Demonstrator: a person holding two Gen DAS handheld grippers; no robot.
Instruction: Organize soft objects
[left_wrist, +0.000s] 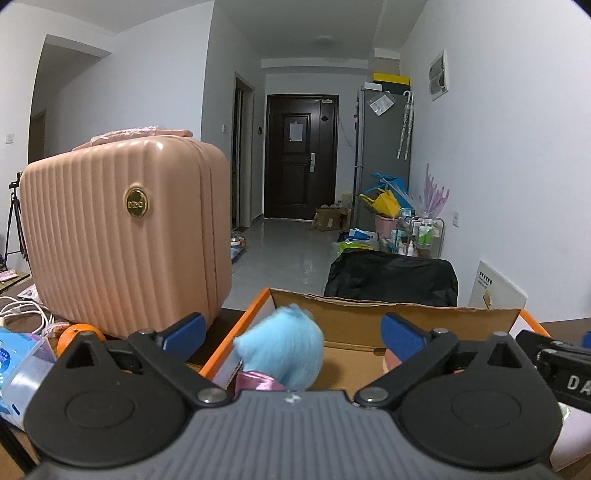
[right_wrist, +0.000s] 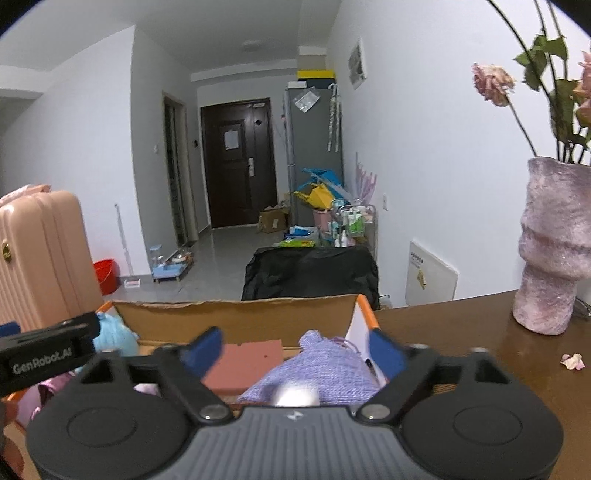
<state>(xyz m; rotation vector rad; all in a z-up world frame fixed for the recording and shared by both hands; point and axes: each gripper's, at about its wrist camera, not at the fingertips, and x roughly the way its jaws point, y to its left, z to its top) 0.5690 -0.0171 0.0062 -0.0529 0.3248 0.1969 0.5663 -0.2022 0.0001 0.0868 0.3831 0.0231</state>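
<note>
Both tongs I am steering stand released, fingers spread wide, nothing pinched in either. My left gripper (left_wrist: 291, 332) points over the near edge of an open cardboard box (left_wrist: 369, 314) with orange rims. Between its blue pads (left_wrist: 400, 338), nearer the left one but touching neither, sits a fluffy light blue soft toy (left_wrist: 286, 347), blurred, with a shiny pink ribbon (left_wrist: 258, 382) under it, inside the box. Left of these tongs and a little ahead stands a ribbed pink case (left_wrist: 122, 243); an orange (left_wrist: 79, 334) lies at its foot.

My right gripper (right_wrist: 295, 350) faces the same box from its right end. A lilac knitted soft thing (right_wrist: 325, 369) lies between its open fingers, inside the box against the right wall; I cannot tell whether the right finger brushes it. Ahead and left of it lies a flat reddish-brown piece (right_wrist: 243, 362) on the box floor. Farther left, beyond the other tool's black body, the blue toy shows again. Right of these tongs, well apart on the brown table (right_wrist: 461, 332), stands a mauve vase (right_wrist: 554, 251) of wilted roses.
</note>
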